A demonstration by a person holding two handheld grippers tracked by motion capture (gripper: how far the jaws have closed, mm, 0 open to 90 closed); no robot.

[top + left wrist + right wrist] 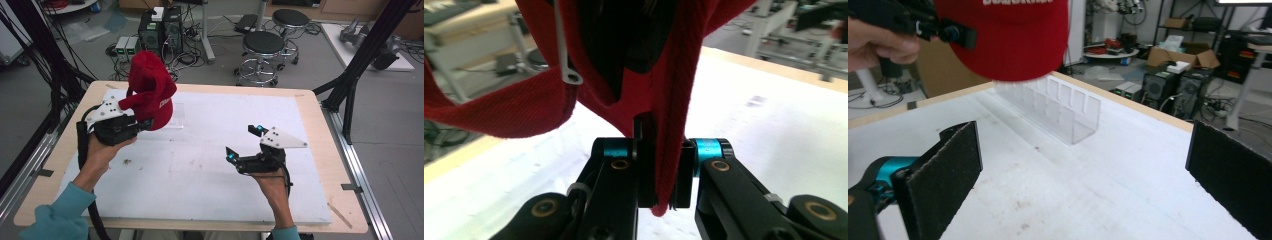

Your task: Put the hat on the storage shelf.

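I'm holding the left hand-held gripper [145, 123] clamped tight on the red cap [150, 90], and it is lifting the cap clear of the table [210, 190] near the far left corner. In the left gripper view the two pads are squeezing a fold of the cap's red fabric [671, 150] between them, and the rest of the cap is draping above and off to one side, with a pale plastic strap [564, 55] hanging from it. The cap is hanging in the air just over a clear plastic rack [1058, 107] that is sitting on the white mat [200, 165] close to the far edge; I can't tell whether the cap's lowest part is brushing the rack.

My right hand-held gripper [244, 142] is hovering over the middle-right of the mat with its jaws spread as wide as they go and nothing between them. In the right gripper view both black pads [945, 170] are standing far apart, and the cap and rack are lying ahead of them.

I'm seeing plenty of bare mat between the two grippers and all along the near edge. The right edge and near right corner are open too. Beyond the far edge, stools [262, 50] and computer boxes [160, 27] are standing on the floor, well apart from the table.
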